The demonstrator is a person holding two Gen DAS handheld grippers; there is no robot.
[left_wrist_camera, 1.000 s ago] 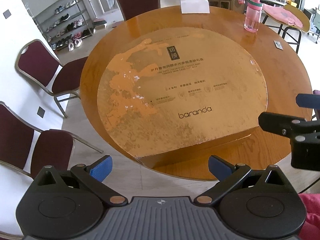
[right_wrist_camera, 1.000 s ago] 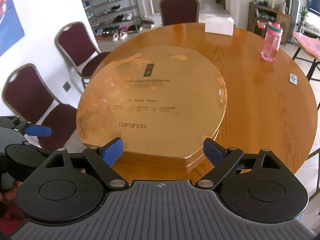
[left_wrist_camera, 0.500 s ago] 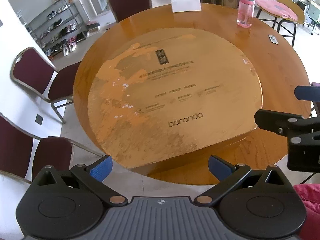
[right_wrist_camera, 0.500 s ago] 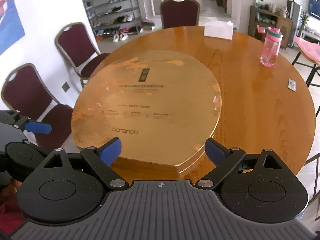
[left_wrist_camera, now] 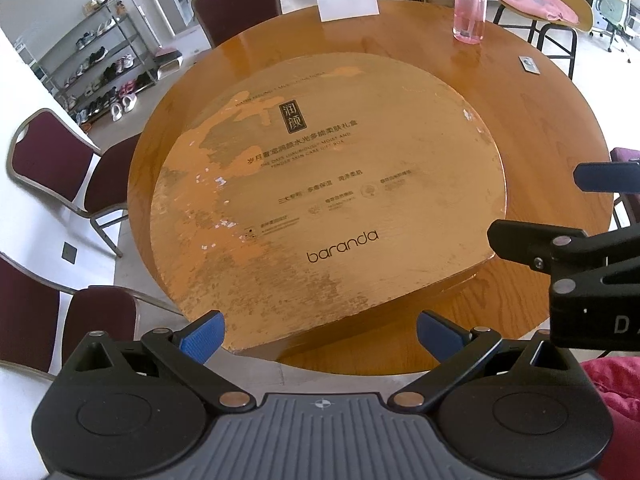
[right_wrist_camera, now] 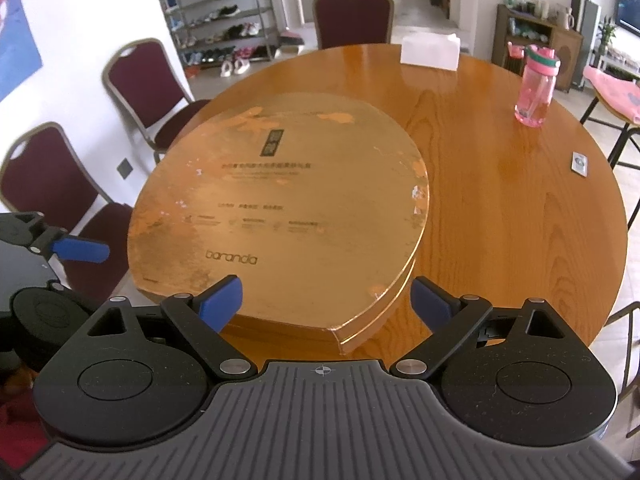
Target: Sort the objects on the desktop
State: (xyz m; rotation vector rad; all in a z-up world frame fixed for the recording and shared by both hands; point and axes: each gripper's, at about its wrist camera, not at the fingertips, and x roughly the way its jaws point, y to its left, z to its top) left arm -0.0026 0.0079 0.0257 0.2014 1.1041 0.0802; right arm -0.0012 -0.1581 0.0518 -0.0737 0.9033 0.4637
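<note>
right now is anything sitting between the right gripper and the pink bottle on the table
Yes. The big gold gift box lies flat on the table right ahead of the open right gripper. The pink bottle stands upright far back on the right, beyond the box; past the box's right edge only bare wood shows.

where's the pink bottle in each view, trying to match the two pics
Left wrist: the pink bottle stands at the top, right of centre, on the table's far edge.
Right wrist: the bottle stands upper right, on the table's far right side.
Shared landmark: the white tissue box sits left of the bottle in both views, beyond the gold box.
</note>
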